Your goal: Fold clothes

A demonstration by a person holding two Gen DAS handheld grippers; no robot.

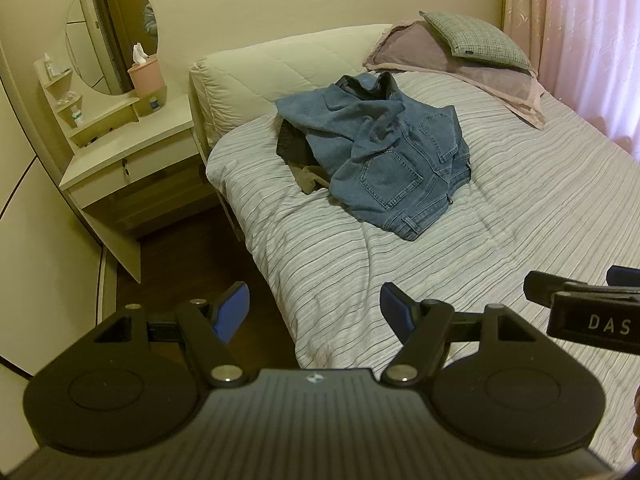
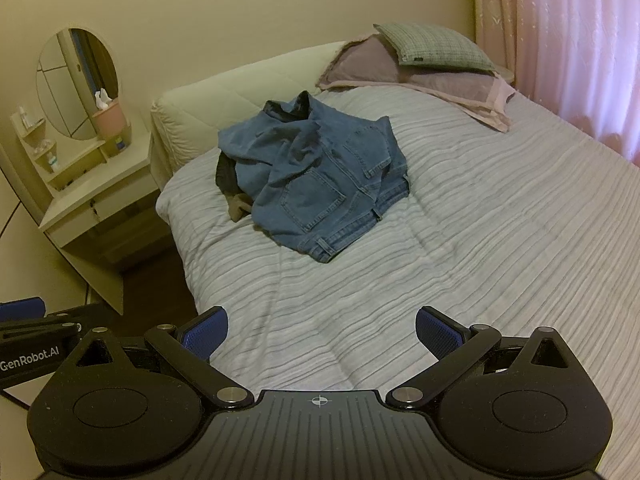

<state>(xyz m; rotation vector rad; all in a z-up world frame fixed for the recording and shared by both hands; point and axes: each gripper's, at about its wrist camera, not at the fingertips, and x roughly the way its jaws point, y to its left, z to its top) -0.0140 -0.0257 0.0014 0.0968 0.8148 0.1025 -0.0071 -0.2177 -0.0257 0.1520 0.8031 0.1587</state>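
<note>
A crumpled heap of blue denim jeans (image 1: 384, 152) lies on the striped bedspread (image 1: 520, 208), back pockets up. Dark and brown garments (image 1: 304, 160) stick out from under its left side. The heap also shows in the right wrist view (image 2: 316, 176). My left gripper (image 1: 314, 310) is open and empty, held above the bed's near left corner, well short of the heap. My right gripper (image 2: 322, 332) is open and empty above the near part of the bed. Each gripper shows at the edge of the other's view (image 1: 580, 304) (image 2: 36, 320).
A padded cream headboard (image 1: 288, 64) and stacked pillows (image 1: 472, 52) stand at the far end. A dressing table (image 1: 120, 148) with an oval mirror and a pink tissue bin is left of the bed. Pink curtains (image 1: 580, 32) hang on the right. Dark floor (image 1: 192, 256) runs between table and bed.
</note>
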